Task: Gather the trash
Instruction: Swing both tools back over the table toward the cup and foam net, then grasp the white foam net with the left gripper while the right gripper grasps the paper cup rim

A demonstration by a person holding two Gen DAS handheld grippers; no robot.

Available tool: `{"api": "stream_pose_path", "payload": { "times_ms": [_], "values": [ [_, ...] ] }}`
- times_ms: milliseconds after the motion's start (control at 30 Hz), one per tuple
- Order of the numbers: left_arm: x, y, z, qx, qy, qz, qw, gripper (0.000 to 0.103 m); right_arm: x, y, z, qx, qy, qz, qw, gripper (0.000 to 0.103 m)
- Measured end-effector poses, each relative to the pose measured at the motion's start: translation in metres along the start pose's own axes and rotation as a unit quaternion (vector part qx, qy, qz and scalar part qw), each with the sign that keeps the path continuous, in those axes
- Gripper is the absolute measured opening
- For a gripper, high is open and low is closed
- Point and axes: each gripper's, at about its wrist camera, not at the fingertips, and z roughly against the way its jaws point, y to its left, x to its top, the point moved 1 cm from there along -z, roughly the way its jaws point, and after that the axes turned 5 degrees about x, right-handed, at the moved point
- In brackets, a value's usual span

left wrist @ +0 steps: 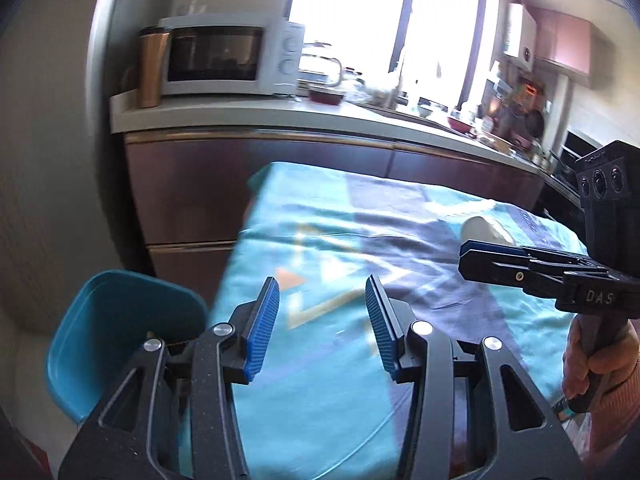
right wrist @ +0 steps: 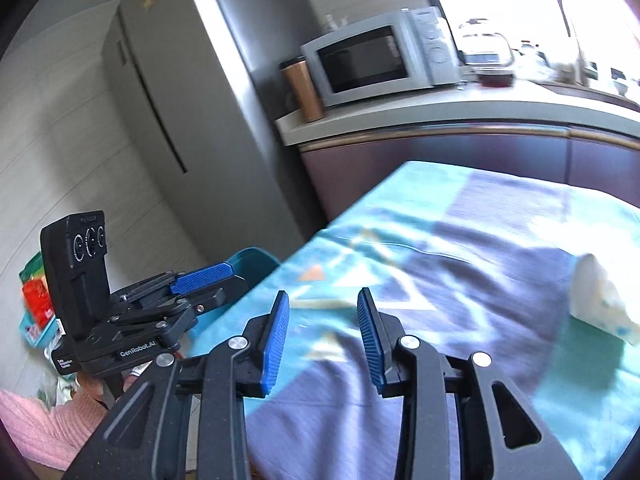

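Teal bin (left wrist: 116, 336) sits low at the table's left edge; left gripper (left wrist: 322, 320) hangs over the patterned cloth (left wrist: 320, 380), jaws apart, nothing between them. Right gripper (right wrist: 322, 332) likewise spread and empty, crumpled white wrapper (right wrist: 600, 304) lying just right of it.

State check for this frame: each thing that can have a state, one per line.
left tongs: open, nothing between the pads
right tongs: open, nothing between the pads
paper cup: lying on its side on the tablecloth
microwave: door closed
blue bin: beside the table
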Motion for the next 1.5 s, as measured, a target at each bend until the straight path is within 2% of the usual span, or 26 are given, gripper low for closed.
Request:
{"api": "stream_pose_path", "payload": {
  "times_ms": [200,433,700,1033,1133,1500],
  "values": [
    [0.013,-0.054,-0.02,-0.03,0.006,-0.044,0.9986,0.045,-0.013,-0.048,0.045,-0.047,-0.024,-0.047,0.998,0.034],
    [0.037,-0.124,-0.05,-0.067,0.006,-0.102,0.9924,0.048,-0.019,-0.098,0.084,-0.092,-0.054,-0.088,0.99,0.036],
    [0.057,-0.18,-0.087,-0.096,0.012,-0.134,0.9863,0.048,-0.02,-0.152,0.105,-0.118,-0.069,-0.134,0.982,0.037],
    [0.074,-0.225,-0.124,-0.102,0.016,-0.164,0.9811,0.053,-0.024,-0.196,0.109,-0.117,-0.071,-0.178,0.974,0.037],
    [0.077,-0.233,-0.134,-0.103,0.014,-0.171,0.9797,0.053,-0.024,-0.202,0.106,-0.111,-0.069,-0.184,0.974,0.04],
    [0.081,-0.25,-0.167,-0.104,0.032,-0.184,0.977,0.052,-0.021,-0.215,0.093,-0.08,-0.056,-0.198,0.975,0.04]
  ]
}}
